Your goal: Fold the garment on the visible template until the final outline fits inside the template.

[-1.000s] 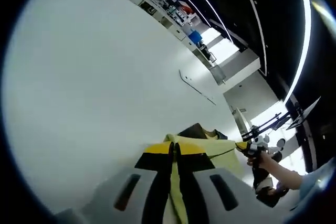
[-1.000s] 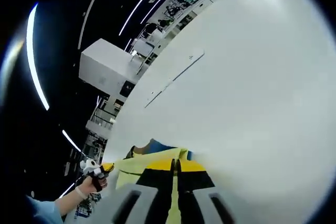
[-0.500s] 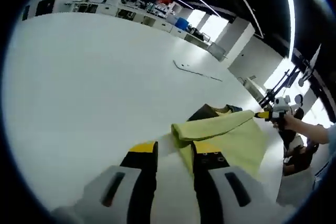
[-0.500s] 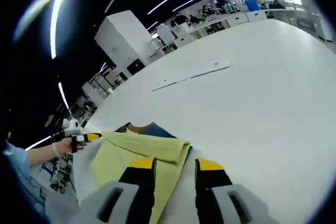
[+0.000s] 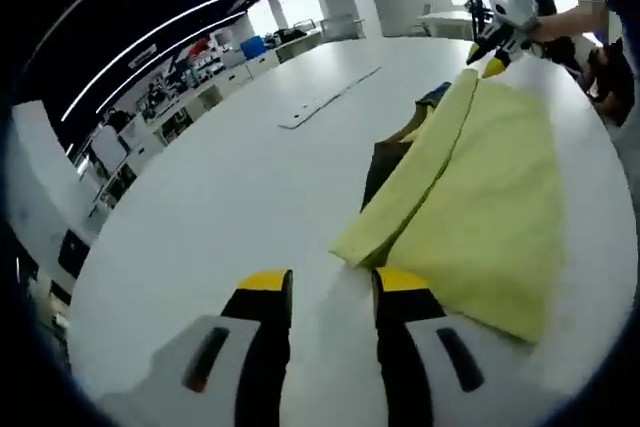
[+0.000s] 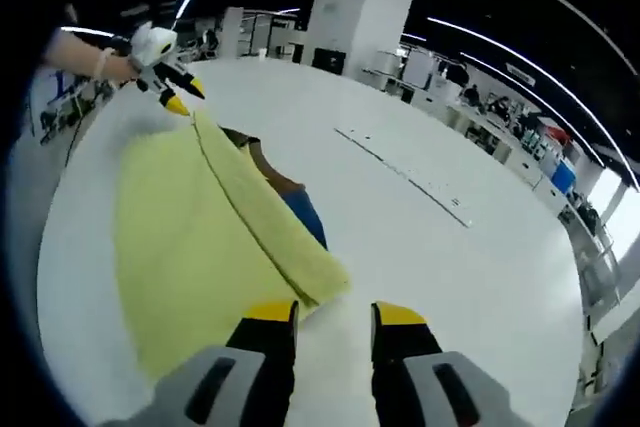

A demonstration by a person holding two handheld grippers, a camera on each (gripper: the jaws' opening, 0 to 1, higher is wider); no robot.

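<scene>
- In the left gripper view, the left hand-held gripper (image 5: 325, 292) rises from 6 o'clock with its yellow-tipped jaws apart and nothing between them; white counter (image 5: 200, 197) shows in the gap.
- The yellow garment (image 5: 480, 197) lies flat on the counter from the middle of that view out towards 3 o'clock, with a folded edge running from its near corner, just beyond the jaw tips, up towards 1 o'clock.
- A darker layer of cloth (image 5: 385, 162), brown with a bit of blue, shows from under the folded edge on its 9 o'clock side.
- At 1 o'clock the right hand-held gripper (image 5: 490, 55), held by a hand (image 5: 570, 19), is at the far corner of the garment; I cannot tell whether its tips touch the cloth.
- A thin template marking (image 5: 325, 102) lies on the counter at about 12 o'clock, apart from the garment.
- In the right gripper view, the right hand-held gripper (image 6: 335, 315) also stands open and holds nothing.
- There the garment (image 6: 190, 237) spreads from the jaw tips towards 10 o'clock, the dark layer (image 6: 285, 192) showing beside its fold.
- The left hand-held gripper (image 6: 178, 97) sits at the garment's far corner at 10 o'clock, held by a hand (image 6: 95, 55).
- The template marking (image 6: 405, 175) lies at about 1 o'clock, well apart from the cloth.
</scene>
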